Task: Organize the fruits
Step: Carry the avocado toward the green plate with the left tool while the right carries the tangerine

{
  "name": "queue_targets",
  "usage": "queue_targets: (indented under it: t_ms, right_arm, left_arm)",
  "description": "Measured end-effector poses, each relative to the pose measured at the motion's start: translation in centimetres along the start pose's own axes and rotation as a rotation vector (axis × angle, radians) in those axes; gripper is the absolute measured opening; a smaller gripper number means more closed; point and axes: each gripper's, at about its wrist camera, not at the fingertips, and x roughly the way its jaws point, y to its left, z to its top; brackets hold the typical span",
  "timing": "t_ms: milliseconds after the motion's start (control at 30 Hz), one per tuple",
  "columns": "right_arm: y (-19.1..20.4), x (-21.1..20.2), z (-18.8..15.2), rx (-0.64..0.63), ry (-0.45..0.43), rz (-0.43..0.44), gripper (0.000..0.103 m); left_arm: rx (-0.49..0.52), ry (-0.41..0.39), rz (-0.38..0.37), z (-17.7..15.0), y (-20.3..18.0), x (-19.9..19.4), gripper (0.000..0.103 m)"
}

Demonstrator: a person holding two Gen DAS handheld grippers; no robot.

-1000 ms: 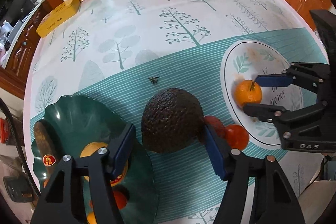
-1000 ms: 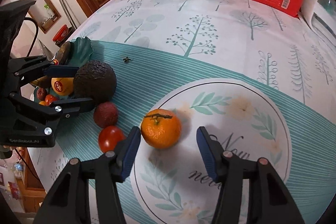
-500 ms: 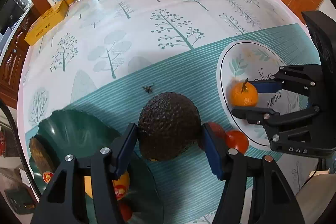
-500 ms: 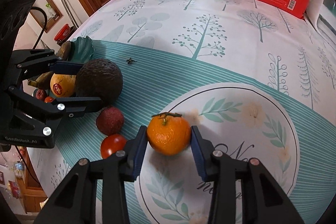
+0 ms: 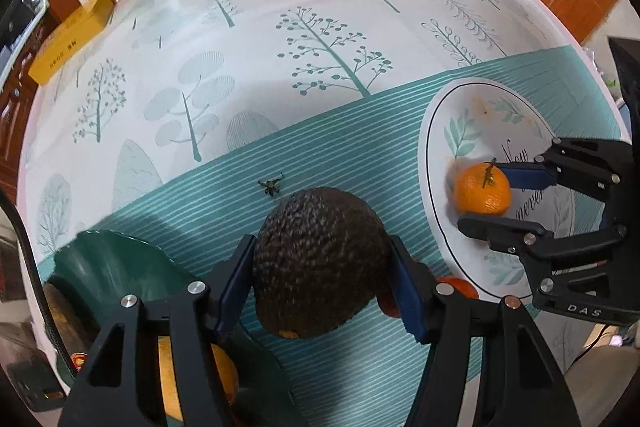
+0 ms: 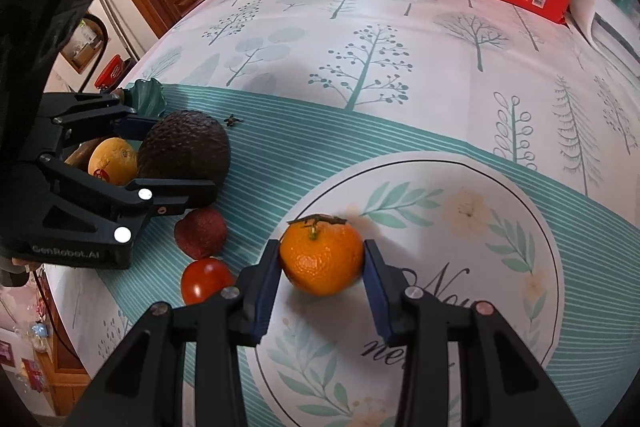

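Avocado [image 5: 320, 263] is clamped between blue pads of left tool [image 5: 322, 283], just beside rim of green leaf-shaped bowl [image 5: 116, 267]. Yellow-orange stickered fruit [image 6: 112, 161] is seen inside bowl. Mandarin [image 6: 322, 259] is pinched by right tool [image 6: 322, 273] over printed white circle on cloth-covered surface [image 6: 360, 39], well apart from bowl. Lychee [image 6: 201, 233] and cherry tomato [image 6: 206, 279] are seen on teal stripes between bowl and mandarin.

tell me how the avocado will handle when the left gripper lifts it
The avocado looks big and dense, so probably heavy for the left gripper. Its pebbly skin should resist slipping. It fills the gap between the blue pads, and its rounded shape may let it pivot.
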Motion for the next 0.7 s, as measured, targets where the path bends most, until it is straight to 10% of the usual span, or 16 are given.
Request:
queue_targets:
  t_ms: [700]
  right_arm:
    - [1.6,-2.0,-0.2,0.017,-0.024,-0.021,0.040]
  left_arm:
    - [-0.254,-0.046,-0.018,-2.8,1.5,-1.7,0.060]
